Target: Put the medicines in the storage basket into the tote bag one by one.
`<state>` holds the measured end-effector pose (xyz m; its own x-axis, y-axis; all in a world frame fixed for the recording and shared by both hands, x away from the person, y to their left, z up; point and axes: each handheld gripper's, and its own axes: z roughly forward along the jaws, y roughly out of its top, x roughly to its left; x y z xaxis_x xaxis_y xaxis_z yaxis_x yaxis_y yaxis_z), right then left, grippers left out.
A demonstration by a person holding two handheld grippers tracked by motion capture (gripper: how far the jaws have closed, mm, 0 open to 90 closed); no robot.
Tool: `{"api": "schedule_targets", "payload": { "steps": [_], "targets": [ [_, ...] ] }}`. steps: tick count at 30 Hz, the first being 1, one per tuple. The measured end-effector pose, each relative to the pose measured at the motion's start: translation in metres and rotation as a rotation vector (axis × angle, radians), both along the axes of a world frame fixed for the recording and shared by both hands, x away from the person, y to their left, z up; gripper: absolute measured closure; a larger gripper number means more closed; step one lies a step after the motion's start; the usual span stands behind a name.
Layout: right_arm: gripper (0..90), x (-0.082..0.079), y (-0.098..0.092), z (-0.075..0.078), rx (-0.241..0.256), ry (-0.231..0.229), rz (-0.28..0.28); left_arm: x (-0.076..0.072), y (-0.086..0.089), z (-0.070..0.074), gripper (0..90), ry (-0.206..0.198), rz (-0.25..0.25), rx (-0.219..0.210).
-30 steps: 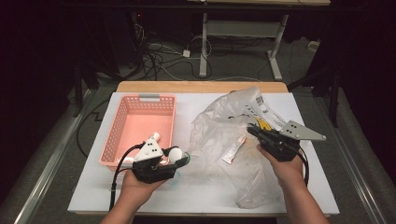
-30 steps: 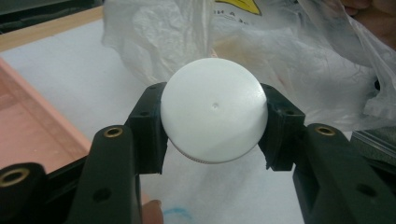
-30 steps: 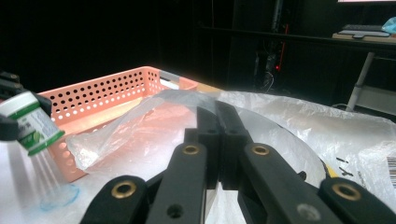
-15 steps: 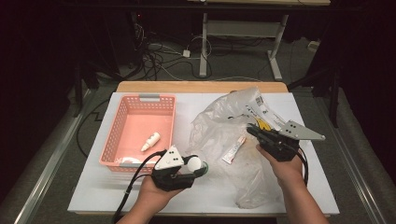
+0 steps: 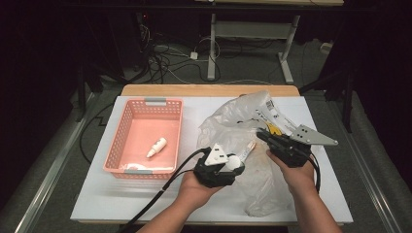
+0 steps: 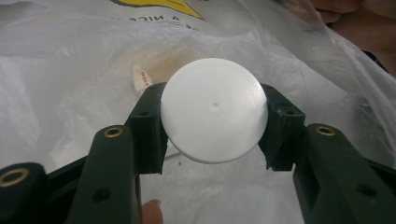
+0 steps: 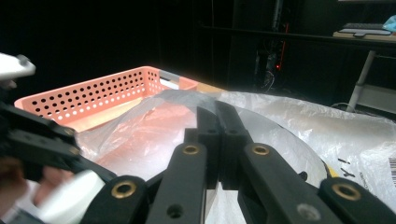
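Left gripper view: left claw (image 6: 214,125) clamps white cap (image 6: 214,122), underside hidden

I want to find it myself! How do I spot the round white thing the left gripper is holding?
Start at the clear plastic bag right of the pink basket. At its near-left edge, the left gripper clamps a white round cap. It is smooth and disc-shaped, unlike the small bottle lying in the basket.

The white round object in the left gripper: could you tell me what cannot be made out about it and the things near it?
- White round object: its body is hidden behind its own flat face in the left gripper view; the left gripper covers it from above.
- Small tube: its print is too small.
- Right gripper: whether it pinches the plastic bag is unclear.
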<state>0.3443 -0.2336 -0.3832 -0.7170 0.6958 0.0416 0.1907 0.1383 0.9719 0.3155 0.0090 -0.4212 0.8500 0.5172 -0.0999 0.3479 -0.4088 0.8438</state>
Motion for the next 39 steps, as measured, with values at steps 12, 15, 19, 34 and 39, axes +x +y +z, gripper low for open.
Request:
{"api": "schedule_targets", "payload": {
  "steps": [12,15,19,34,39],
  "targets": [
    [90.0,0.002,-0.002,0.001,0.014,-0.006,-0.006,0.033,-0.047,-0.033,48.5,0.031,0.055,0.056],
    [90.0,0.002,-0.005,0.001,0.019,-0.005,-0.01,0.04,-0.056,-0.037,48.5,0.043,0.056,0.046],
    [90.0,0.003,-0.008,0.0,0.025,0.0,-0.018,0.047,-0.065,-0.041,48.4,0.023,0.063,0.067],
    [90.0,0.003,-0.009,-0.001,0.023,0.003,-0.02,0.056,-0.073,-0.055,42.4,0.053,0.05,0.058],
    [90.0,0.003,-0.01,0.0,0.024,-0.002,-0.021,0.05,-0.066,-0.048,32.0,0.061,0.023,0.052]
  ]
}}
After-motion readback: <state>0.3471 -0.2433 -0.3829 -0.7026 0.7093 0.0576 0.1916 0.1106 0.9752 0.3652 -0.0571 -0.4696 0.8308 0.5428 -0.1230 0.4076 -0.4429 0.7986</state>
